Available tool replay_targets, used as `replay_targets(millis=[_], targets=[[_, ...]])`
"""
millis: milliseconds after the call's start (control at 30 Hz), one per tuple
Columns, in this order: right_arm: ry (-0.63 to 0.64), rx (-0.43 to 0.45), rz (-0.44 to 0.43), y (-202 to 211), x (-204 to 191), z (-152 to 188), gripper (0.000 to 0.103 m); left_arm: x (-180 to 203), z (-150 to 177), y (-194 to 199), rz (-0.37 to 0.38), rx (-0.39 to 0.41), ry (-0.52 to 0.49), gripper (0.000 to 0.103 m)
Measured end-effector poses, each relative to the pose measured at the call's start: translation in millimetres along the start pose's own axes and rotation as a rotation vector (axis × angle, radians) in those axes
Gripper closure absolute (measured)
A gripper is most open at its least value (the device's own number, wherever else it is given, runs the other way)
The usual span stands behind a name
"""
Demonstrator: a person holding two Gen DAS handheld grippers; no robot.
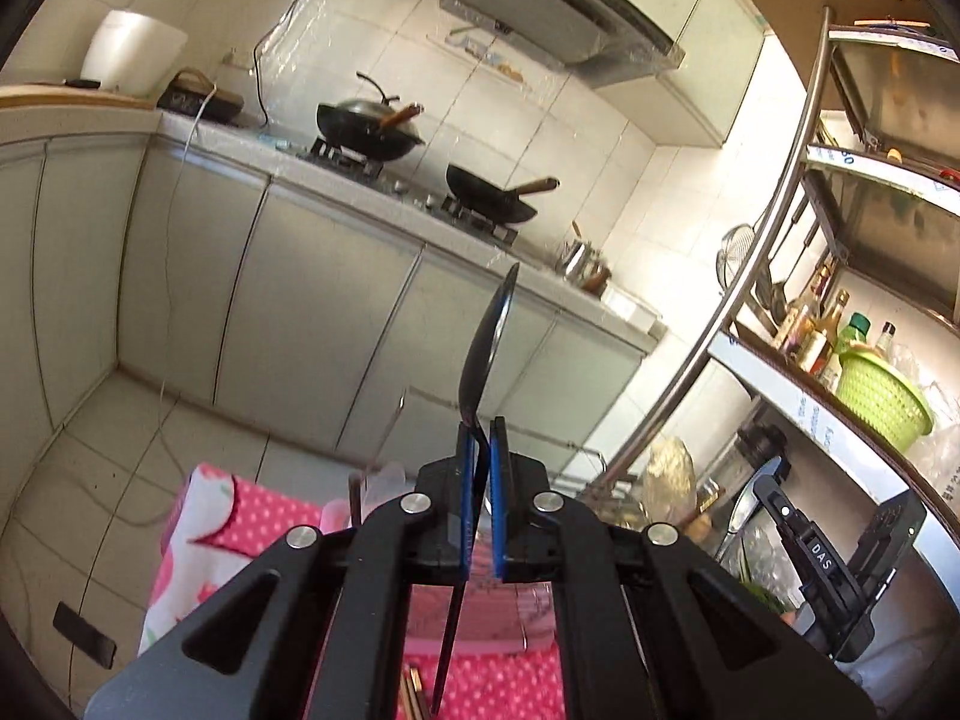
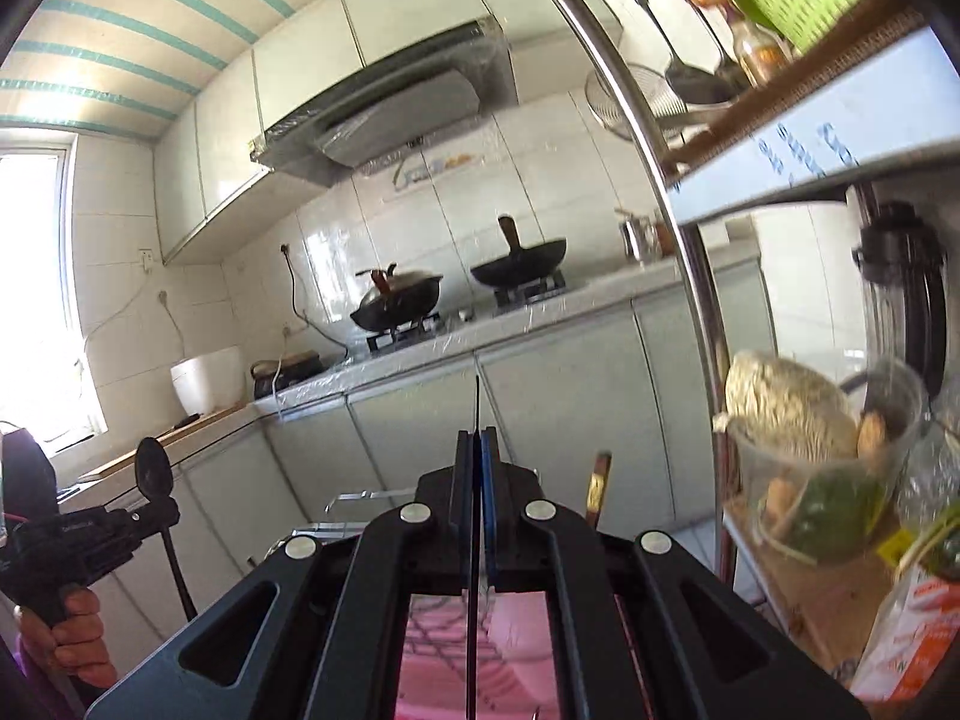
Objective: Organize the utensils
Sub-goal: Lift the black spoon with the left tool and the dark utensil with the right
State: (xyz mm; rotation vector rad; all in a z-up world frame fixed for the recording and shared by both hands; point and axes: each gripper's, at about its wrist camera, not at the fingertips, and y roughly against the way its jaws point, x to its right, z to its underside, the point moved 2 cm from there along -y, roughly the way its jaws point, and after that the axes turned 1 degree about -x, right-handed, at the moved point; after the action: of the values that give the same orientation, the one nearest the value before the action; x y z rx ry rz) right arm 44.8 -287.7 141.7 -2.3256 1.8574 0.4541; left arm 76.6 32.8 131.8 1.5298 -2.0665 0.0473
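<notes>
- At the lower centre of the left wrist view, the left gripper [image 1: 480,438] is clamped on a black spoon [image 1: 489,336]; the neck of the spoon sits between the blue pads [image 1: 497,480], the bowl stands up above them and the handle runs down under the gripper.
- Behind the spoon, in the upper middle of this view, two black woks [image 1: 372,126] stand on the stove, and a green basket [image 1: 882,396] sits on the metal shelf [image 1: 780,372] at the right.
- At the lower left, a pink dotted cloth [image 1: 240,516] is seen under the gripper.
- At the lower centre of the right wrist view, the right gripper [image 2: 478,450] has its pads pressed together on a thin dark utensil [image 2: 476,408], seen edge-on, so I cannot tell what kind it is.
- At the left edge of this view, a hand [image 2: 72,636] holds the left gripper with the spoon upright.
- At the right, a clear container [image 2: 810,456] with food stands on the shelf.
</notes>
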Motion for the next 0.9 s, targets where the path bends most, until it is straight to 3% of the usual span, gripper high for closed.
replay_targets(millis=[400, 633, 900], targets=[[0.122, 0.069, 0.068, -44.1, -2.9, 13.3, 0.101, -0.7, -21.2, -27.3, -0.059, 0.183, -0.038, 0.099], [0.141, 0.047, 0.082, -58.5, 2.7, 31.7, 0.101, -9.5, -15.0, -51.3, -0.1, 0.216, -0.06, 0.099], [0.117, 0.004, 0.081, -54.9, 10.4, 50.9, 0.1, -17.2, 11.9, -60.3, -0.083, 0.17, -0.076, 0.099]])
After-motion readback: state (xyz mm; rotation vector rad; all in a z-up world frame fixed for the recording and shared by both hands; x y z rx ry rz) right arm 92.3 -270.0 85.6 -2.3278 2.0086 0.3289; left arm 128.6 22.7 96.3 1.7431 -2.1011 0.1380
